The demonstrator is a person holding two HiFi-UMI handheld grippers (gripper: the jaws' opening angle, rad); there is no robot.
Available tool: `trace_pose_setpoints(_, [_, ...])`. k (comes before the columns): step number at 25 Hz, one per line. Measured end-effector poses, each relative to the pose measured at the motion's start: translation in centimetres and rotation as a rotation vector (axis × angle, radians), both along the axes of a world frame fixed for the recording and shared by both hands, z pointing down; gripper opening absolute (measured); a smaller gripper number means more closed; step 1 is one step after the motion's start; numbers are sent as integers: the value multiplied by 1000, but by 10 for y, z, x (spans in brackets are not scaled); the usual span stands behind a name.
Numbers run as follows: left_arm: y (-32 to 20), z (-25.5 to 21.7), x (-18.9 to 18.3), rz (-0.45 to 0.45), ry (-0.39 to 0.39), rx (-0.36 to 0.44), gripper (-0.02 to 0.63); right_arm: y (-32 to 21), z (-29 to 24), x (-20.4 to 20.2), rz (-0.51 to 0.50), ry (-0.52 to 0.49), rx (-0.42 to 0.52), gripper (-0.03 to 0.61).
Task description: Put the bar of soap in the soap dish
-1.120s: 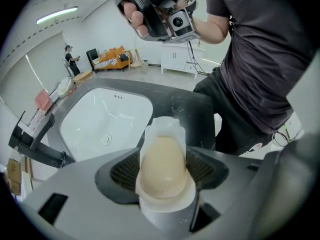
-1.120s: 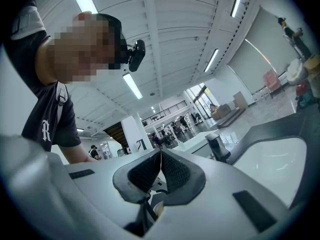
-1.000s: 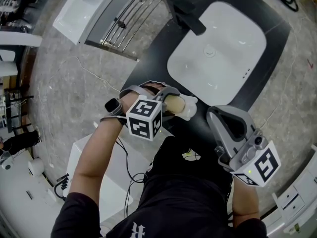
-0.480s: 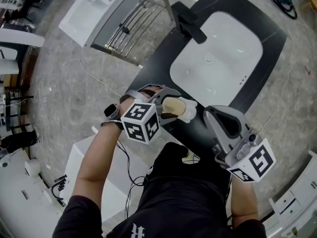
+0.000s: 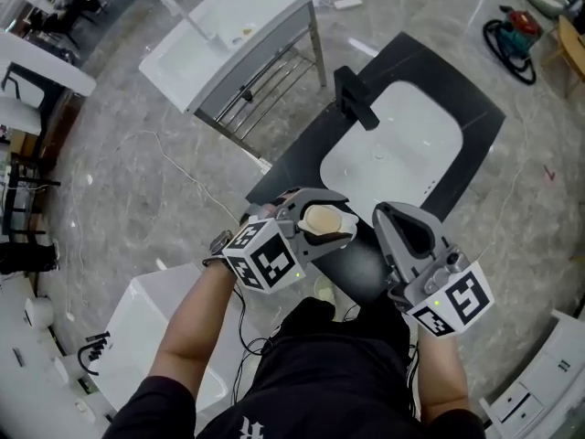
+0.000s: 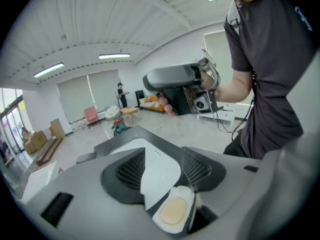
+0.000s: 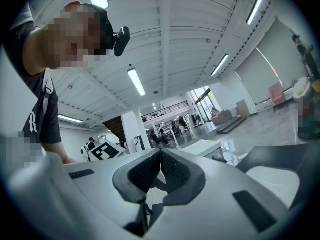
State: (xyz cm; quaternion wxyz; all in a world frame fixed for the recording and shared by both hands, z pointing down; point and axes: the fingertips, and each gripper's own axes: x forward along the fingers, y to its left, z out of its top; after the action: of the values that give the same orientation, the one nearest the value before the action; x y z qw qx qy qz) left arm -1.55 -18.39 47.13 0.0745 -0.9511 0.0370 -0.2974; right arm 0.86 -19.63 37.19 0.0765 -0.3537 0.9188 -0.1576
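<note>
A tan oval bar of soap lies in a white soap dish near the front corner of the black counter. My left gripper hangs above them. Its jaws stand wide and are closing, with no pad touching anything. In the left gripper view the soap and dish show low between the jaws of the left gripper, with the white sink beyond. My right gripper is beside the left one, shut and holding nothing; its tips meet.
A black faucet stands at the far side of the white sink. A second white washstand with a metal rack is beyond on the stone floor. A white cabinet is at my left, with cables trailing.
Both grippers have risen. The left one has lifted off the soap dish and tilted. The soap stays in the dish on the counter. The head view has pulled back.
</note>
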Motion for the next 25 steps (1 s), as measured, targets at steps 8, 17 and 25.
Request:
trace_pose_setpoints(8, [-7,-110,-7,-191,273,91,164,3,-40,-13,-11,31,27,8])
trace_pose_setpoints(17, [-13,-190,-29,-431,502,125,38,18,-78,-19,-43,72,90,8])
trace_pose_setpoints(25, [-3,-210,-37,-577,592,82,8,26,-94,-31,-73,77,127,8])
